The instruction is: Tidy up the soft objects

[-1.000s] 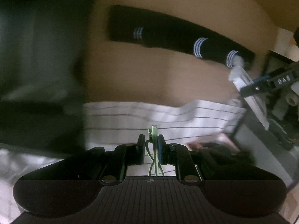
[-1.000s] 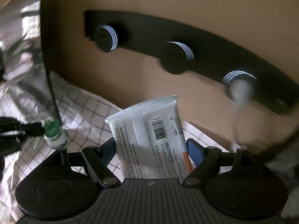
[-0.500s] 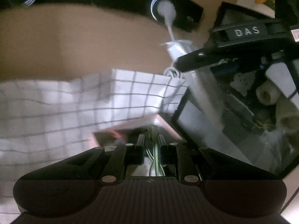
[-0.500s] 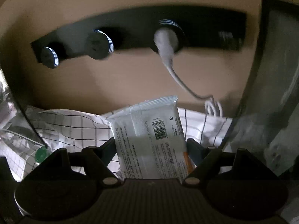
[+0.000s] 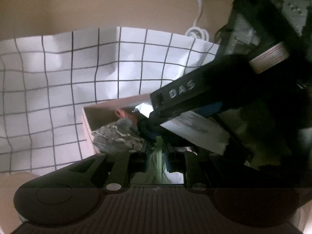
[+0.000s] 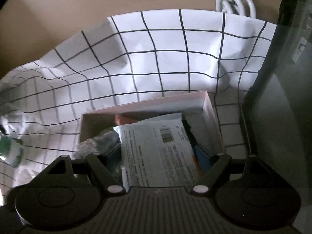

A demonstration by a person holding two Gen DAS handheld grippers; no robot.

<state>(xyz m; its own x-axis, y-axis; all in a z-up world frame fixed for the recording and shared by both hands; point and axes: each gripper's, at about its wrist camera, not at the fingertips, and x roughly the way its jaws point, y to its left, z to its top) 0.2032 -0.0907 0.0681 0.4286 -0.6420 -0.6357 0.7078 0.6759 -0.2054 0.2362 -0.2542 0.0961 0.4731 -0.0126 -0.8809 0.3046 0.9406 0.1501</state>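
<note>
Both grippers swung from the wall rack to over the pink box (image 6: 204,99). Right gripper (image 6: 158,156) clamps the wipes pack (image 6: 156,152), now above the box; left gripper (image 5: 158,150) pinches a thin green item (image 5: 159,152). Drop-off looks next.

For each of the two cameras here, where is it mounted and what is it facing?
Left wrist: on the left tool, shut on a thin pale-green item; looks down at the pink box; the right tool crosses in front.
Right wrist: on the right tool, holding a white packet over the pink box.
Shared: pink box, checked cloth, white cable.
</note>
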